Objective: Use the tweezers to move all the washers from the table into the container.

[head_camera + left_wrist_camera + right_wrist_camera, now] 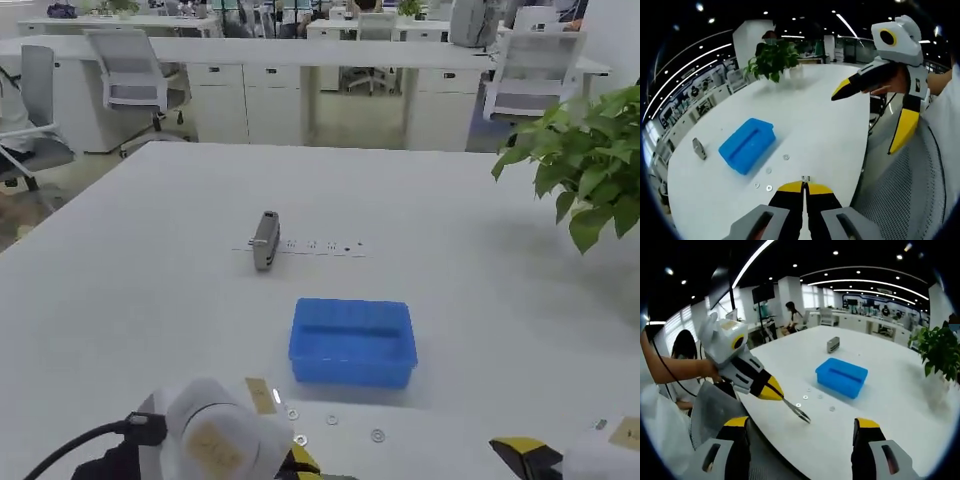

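Left tool point(774, 391), clamped on the tweezers point(797, 412), probably needed a slow, low approach over the nearest washer point(798, 404). Right tool point(802, 422) stood with its jaws apart.

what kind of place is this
Most likely an open-plan office: rows of white desks with office chairs stand behind the big white table, long ceiling lights run overhead, and a potted plant sits at the table's edge.
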Action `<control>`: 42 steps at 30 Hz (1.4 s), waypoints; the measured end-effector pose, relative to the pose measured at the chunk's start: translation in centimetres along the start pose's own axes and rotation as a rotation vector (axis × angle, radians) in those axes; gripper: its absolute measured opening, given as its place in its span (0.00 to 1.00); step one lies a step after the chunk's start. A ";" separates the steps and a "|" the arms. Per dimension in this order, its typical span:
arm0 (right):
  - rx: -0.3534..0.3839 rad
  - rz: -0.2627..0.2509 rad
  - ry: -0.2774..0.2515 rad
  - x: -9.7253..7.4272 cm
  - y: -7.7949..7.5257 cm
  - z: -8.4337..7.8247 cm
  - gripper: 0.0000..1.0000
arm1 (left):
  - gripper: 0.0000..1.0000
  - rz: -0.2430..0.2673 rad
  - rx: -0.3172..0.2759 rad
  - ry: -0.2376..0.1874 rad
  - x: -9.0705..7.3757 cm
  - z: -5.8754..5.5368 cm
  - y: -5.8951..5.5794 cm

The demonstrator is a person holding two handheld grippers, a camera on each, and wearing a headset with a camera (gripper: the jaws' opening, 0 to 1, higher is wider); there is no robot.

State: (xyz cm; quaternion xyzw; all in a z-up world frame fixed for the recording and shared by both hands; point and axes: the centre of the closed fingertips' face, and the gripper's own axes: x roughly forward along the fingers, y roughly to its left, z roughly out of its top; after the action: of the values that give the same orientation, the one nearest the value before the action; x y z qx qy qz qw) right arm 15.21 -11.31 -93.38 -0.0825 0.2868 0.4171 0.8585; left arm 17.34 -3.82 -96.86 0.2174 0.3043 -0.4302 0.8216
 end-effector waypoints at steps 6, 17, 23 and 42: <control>-0.101 0.114 0.025 1.1 2.1 -0.2 0.74 | 0.00 0.007 0.012 -0.012 -3.0 1.3 -1.1; -0.232 0.452 0.020 3.0 7.7 2.9 0.37 | 0.00 -0.130 0.100 -0.032 -7.7 4.3 -3.4; -0.289 0.517 0.033 2.9 8.9 3.8 0.14 | 0.00 -0.185 0.134 -0.061 -9.2 5.7 -4.0; -0.370 0.459 0.080 5.6 7.3 3.8 0.04 | 0.00 -0.115 0.049 -0.156 -7.5 6.3 -1.8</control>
State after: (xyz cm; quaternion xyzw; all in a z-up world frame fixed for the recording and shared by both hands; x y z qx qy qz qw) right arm 13.97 -1.47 -92.72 -0.1870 0.2507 0.6418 0.7002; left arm 14.48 -4.37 -87.32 0.1855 0.2408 -0.4994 0.8113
